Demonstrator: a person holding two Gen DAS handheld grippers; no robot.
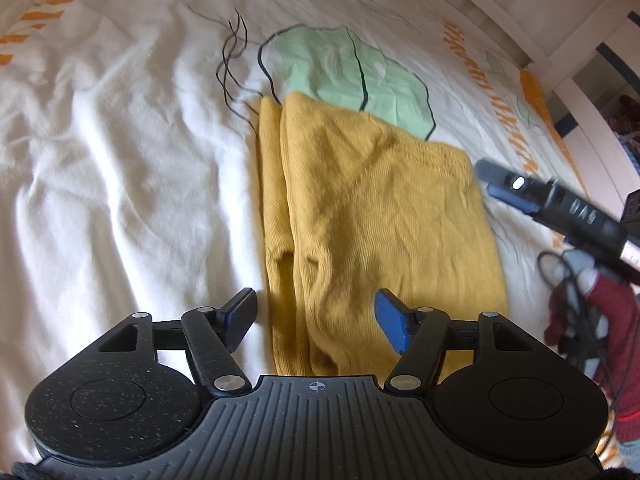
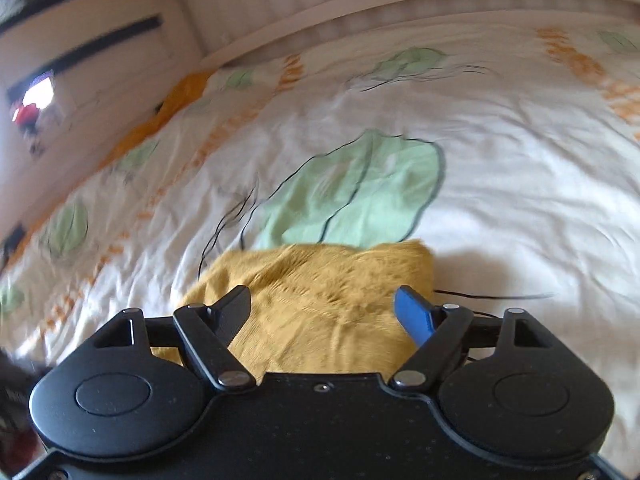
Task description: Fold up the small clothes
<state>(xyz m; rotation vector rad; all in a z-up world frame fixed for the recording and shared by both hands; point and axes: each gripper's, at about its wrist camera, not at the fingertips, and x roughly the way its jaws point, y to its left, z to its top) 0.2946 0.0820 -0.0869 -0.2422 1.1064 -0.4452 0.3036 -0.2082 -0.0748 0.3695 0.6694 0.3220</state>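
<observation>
A mustard-yellow knit garment (image 1: 372,216) lies folded on the bed, a narrow strip showing along its left edge. My left gripper (image 1: 316,316) is open just above the garment's near edge, empty. My right gripper (image 2: 322,308) is open over the garment (image 2: 320,296), empty; it also shows in the left wrist view (image 1: 496,182) at the garment's right edge, fingers close together from that angle.
The bed has a white cover (image 1: 120,140) with green leaf (image 1: 352,72) and orange prints. A white bed frame (image 1: 552,12) runs along the far side. A dark red garment with cables (image 1: 592,320) lies at the right.
</observation>
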